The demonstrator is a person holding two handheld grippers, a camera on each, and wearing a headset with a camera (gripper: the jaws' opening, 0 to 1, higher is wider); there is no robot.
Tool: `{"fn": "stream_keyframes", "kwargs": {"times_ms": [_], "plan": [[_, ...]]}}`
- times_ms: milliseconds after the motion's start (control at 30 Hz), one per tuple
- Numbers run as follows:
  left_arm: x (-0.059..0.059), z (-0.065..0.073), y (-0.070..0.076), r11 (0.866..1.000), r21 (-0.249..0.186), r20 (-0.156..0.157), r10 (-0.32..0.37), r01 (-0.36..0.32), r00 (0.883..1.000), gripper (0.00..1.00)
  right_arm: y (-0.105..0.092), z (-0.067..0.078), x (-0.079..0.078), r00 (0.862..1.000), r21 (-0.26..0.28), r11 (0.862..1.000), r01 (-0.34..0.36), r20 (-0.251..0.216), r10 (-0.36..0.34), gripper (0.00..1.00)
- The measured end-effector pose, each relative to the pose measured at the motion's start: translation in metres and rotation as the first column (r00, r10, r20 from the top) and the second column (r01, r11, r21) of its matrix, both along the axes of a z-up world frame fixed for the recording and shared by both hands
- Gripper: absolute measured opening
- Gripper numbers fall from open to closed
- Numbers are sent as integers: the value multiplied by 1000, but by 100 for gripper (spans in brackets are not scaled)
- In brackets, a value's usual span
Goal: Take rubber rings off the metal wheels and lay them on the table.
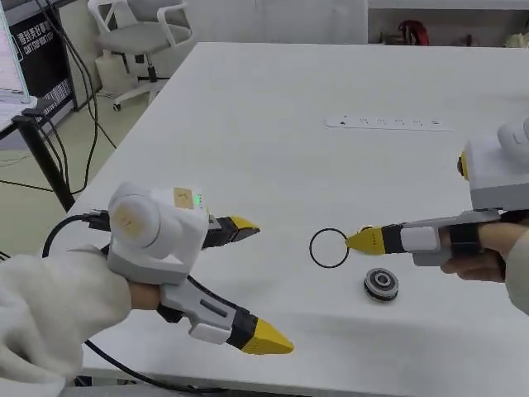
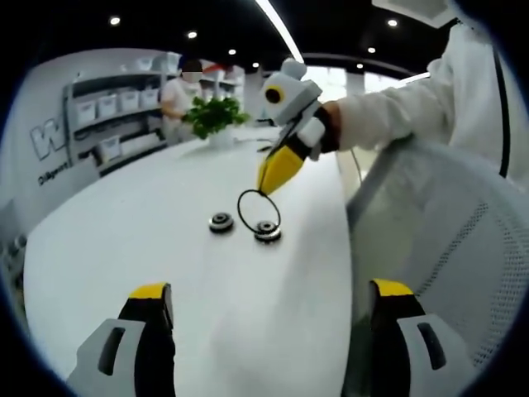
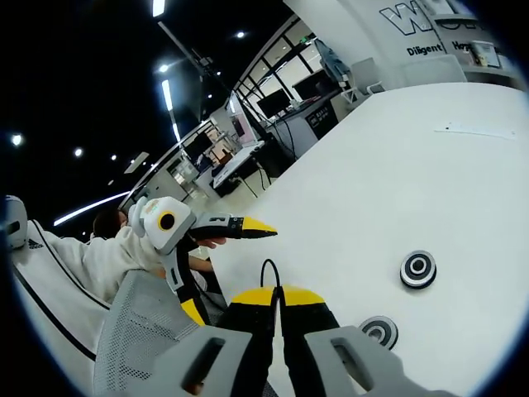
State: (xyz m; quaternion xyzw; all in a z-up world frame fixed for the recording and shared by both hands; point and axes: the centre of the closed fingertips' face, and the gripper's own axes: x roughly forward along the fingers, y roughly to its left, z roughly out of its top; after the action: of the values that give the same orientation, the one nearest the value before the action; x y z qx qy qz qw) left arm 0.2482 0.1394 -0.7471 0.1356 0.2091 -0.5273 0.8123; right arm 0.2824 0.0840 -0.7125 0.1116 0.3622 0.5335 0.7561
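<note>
Two metal wheels (image 2: 221, 222) on white table (image 1: 273, 124)

We saw the rubber ring (image 3: 269, 261) mostly hidden behind the pinched tips of the right gripper (image 3: 279, 293); the head view's top edge cropped the chair (image 1: 140, 37).

Over a white counter (image 1: 248, 124), the right tongs (image 1: 351, 241) pinch a thin black rubber ring (image 1: 311, 248) by its edge. A metal wheel (image 1: 381, 284) lies just beside it. The left tongs (image 1: 273, 285) gape wide nearby. A power strip (image 1: 388, 123) lies farther back.
</note>
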Motion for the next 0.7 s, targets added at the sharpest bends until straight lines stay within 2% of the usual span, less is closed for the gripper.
{"fn": "stream_keyframes", "kwargs": {"times_ms": [267,467,700], "plan": [[4,2,1,999,-28,7,30,-30,1000,100,2,-19,0,999,-19,1000,19,-41,-20,0],[7,2,0,998,-45,1,38,-38,999,100,4,-33,1,999,-61,998,9,-40,-12,0],[10,0,-2,997,-60,-2,45,-45,999,100,8,-47,-1,998,-87,996,-9,-62,4,0]]}}
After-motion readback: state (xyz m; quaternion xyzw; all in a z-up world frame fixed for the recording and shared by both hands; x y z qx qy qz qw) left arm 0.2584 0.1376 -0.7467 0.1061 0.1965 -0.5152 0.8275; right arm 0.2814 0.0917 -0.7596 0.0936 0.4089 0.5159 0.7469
